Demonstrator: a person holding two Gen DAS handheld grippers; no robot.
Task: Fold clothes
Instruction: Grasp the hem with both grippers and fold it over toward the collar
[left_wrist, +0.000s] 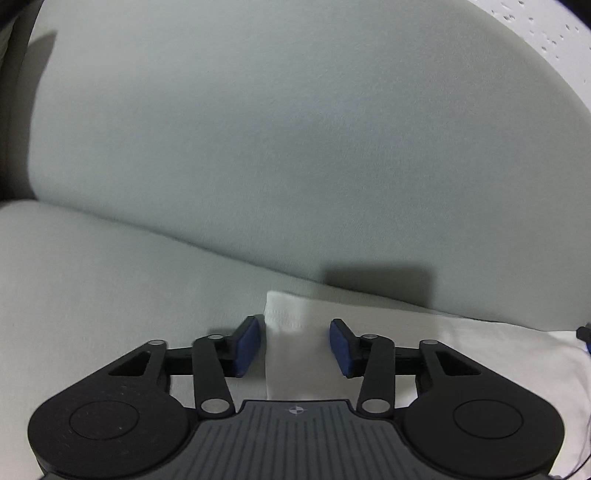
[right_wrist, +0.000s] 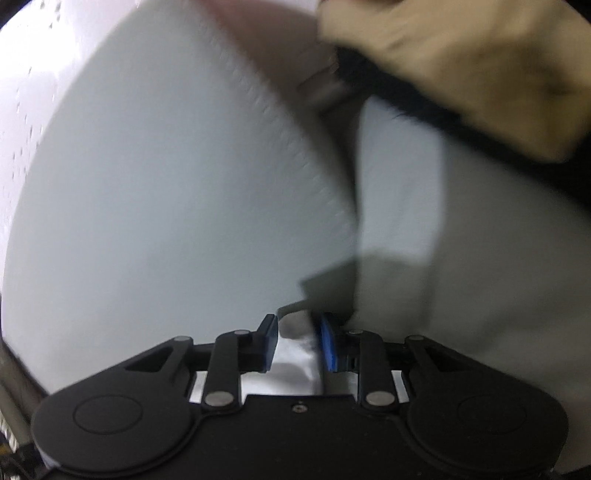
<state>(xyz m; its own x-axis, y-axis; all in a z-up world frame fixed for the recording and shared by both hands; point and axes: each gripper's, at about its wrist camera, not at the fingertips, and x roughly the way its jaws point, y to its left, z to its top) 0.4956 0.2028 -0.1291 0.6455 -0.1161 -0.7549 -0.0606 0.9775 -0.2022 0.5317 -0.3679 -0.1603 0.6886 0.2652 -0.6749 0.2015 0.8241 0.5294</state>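
A white garment (left_wrist: 461, 350) lies on a pale grey-green surface (left_wrist: 221, 147); its folded corner sits between the fingers of my left gripper (left_wrist: 295, 347), whose blue pads (left_wrist: 245, 347) stand apart and open around it. In the right wrist view, my right gripper (right_wrist: 295, 341) has its blue pads (right_wrist: 328, 347) partly apart, with a bunch of white cloth (right_wrist: 295, 354) between them. A lifted white panel of the garment (right_wrist: 399, 229) hangs in front, blurred by motion.
A gloved hand with a dark cuff (right_wrist: 461, 66) is at the upper right of the right wrist view. A white speckled wall or surface (left_wrist: 546, 29) edges the grey-green surface. A dark edge (left_wrist: 11, 110) runs down the far left.
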